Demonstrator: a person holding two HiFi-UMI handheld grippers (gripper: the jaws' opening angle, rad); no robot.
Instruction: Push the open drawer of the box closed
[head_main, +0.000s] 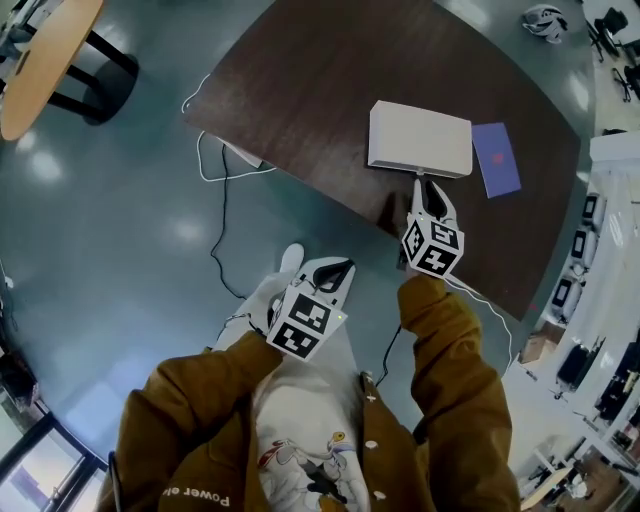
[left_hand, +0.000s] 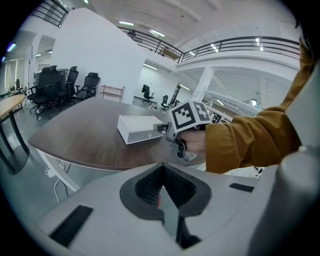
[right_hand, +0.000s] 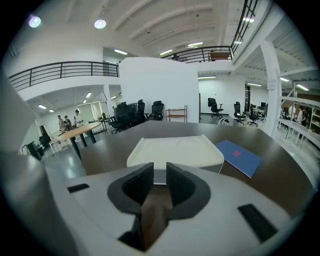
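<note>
Open office; swivel chairs (left_hand: 60, 82); mezzanine railing (right_hand: 65, 69)

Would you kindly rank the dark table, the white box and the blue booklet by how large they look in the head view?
Largest to smallest:
1. dark table
2. white box
3. blue booklet, clearly smaller than the box

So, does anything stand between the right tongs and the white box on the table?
Nothing visible does. The right tongs point at the near side of the white box, with only bare table between them. The blue booklet lies to its right, out of the path.
</note>
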